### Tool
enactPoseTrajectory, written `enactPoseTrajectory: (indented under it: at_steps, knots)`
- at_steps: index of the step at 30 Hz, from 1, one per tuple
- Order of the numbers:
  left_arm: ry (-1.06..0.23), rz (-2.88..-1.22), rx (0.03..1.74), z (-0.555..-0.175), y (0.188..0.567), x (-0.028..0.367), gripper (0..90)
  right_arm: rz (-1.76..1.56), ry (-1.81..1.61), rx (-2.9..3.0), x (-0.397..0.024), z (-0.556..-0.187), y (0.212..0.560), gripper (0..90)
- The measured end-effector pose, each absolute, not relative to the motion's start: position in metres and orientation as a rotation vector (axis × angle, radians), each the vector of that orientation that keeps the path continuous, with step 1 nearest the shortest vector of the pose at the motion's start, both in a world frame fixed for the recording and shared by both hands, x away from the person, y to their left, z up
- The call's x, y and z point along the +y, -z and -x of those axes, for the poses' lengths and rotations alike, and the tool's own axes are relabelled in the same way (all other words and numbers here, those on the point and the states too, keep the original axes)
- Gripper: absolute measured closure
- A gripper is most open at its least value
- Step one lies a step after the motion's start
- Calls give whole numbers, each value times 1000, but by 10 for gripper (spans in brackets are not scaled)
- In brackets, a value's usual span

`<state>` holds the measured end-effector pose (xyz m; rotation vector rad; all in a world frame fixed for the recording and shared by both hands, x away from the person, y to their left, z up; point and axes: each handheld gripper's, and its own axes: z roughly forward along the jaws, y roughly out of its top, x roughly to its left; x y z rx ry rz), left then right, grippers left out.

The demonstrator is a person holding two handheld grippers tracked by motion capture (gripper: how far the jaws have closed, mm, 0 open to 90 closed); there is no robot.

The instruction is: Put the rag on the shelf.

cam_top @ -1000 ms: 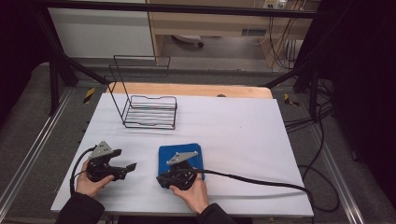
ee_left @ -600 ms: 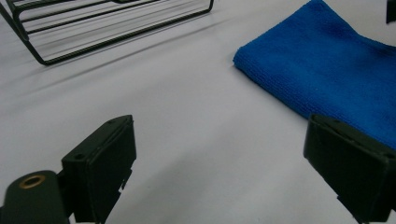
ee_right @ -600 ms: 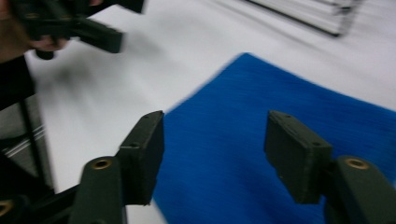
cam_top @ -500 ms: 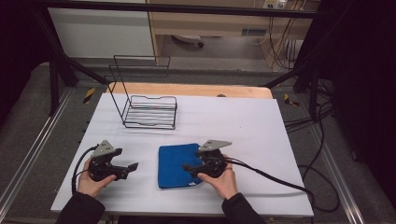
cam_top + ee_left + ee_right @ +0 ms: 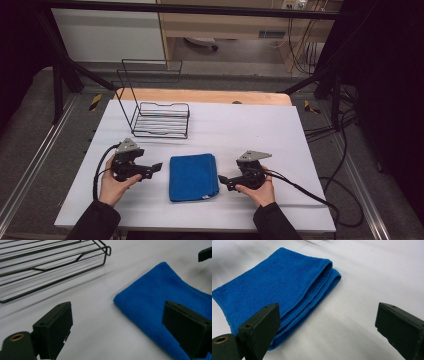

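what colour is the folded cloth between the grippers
Solid bright blue; the folded cloth shows best in the right gripper view.

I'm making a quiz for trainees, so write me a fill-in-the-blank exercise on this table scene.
1. The folded blue terry cloth lies flat on the ____ table cover.
2. The black wire rack stands on the far side of the cloth and holds ____.
3. The cloth lies ____ the left hand-held gripper and the right hand-held gripper.
4. The jaws of both hand-held grippers stand ____.

Missing words: white; nothing; between; open
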<state>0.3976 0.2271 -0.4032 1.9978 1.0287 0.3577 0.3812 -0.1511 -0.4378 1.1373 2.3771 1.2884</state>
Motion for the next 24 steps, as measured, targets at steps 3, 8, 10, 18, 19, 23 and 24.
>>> enactPoseTrajectory:
  at_steps: [3,8,10,18,19,23,24]
  knots:
    - [-336,-2010,1080,-409,407,212,156,-1133,-1299,2363,-155,-380,437,61]
    - [-295,-2043,1143,-422,420,197,262,-1134,-1289,2371,-154,-380,439,59]
    - [-285,-2061,1158,-425,428,195,315,-1137,-1289,2370,-153,-380,440,61]
    - [-234,-2034,1195,-433,440,192,514,-1139,-1286,2374,-152,-381,443,74]
    - [-228,-2034,1199,-434,441,191,542,-1141,-1289,2372,-152,-381,442,75]
    - [-223,-2044,1200,-436,446,187,609,-1141,-1300,2372,-152,-381,442,78]
    - [-219,-2041,1200,-436,446,187,631,-1142,-1300,2373,-152,-381,441,80]
